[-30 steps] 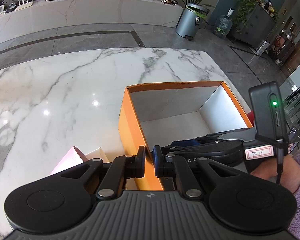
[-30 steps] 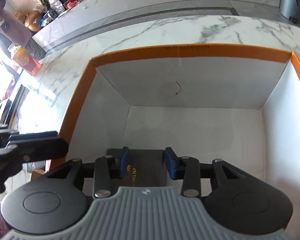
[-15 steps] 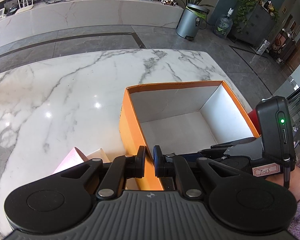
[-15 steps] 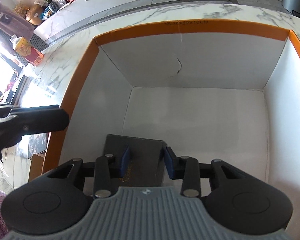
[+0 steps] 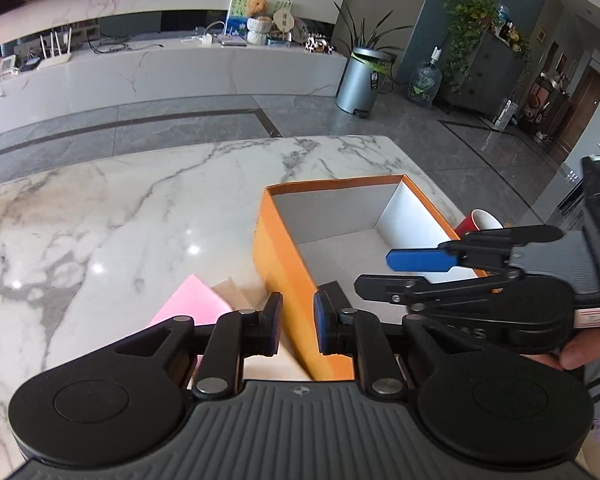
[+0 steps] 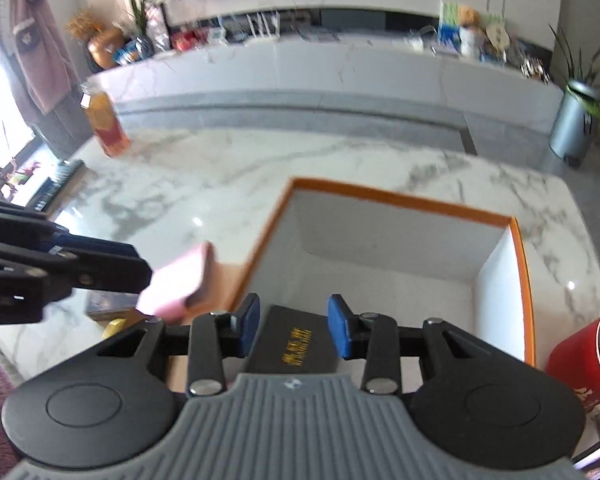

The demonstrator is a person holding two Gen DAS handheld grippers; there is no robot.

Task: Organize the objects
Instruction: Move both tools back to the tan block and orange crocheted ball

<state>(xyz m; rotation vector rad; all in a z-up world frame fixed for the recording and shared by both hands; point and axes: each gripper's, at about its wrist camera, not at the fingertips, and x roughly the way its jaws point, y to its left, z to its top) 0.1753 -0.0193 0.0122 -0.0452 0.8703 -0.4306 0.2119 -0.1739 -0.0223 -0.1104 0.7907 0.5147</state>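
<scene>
Having just been opening, the left gripper (image 5: pixel 296 324) jaws stand empty; the right gripper (image 6: pixel 294 330) jaws gape over the black book (image 6: pixel 296 340).

A white marble bench (image 5: pixel 100 216) with grey veins is set on a grey tiled floor (image 5: pixel 180 128). Behind it a long white counter (image 5: pixel 160 76) is seen, with a metal bin (image 5: pixel 358 80) and potted plants (image 5: pixel 470 20) to its right. Strong daylight is admitted at the left edge of the right wrist view.

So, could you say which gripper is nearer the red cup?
Right. The right gripper hangs over the orange box beside the red cup; the left gripper, its jaws just opening astride the box's opposite wall, is farther.
</scene>
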